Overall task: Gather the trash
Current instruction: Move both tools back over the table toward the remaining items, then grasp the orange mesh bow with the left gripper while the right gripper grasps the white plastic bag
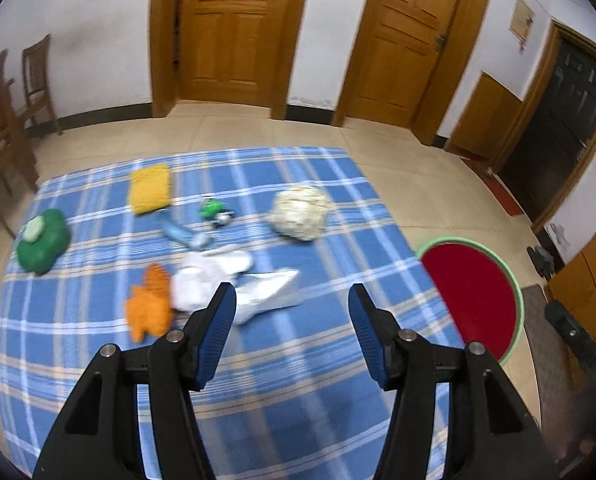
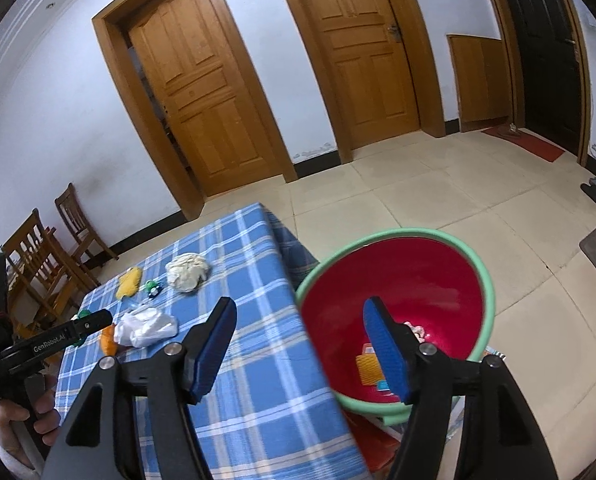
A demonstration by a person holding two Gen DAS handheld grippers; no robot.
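A table with a blue plaid cloth holds trash: crumpled white paper and plastic, an orange scrap, a cream crumpled ball, a yellow sponge, a green object, a small green toy and a blue wrapper. My left gripper is open and empty above the cloth, just right of the white paper. My right gripper is open and empty over the table's right edge, beside the red basin with a green rim, which holds a few scraps.
The basin stands right of the table, below its top. Wooden chairs stand at the left. Two wooden doors are behind. The left gripper's body shows at the left in the right wrist view.
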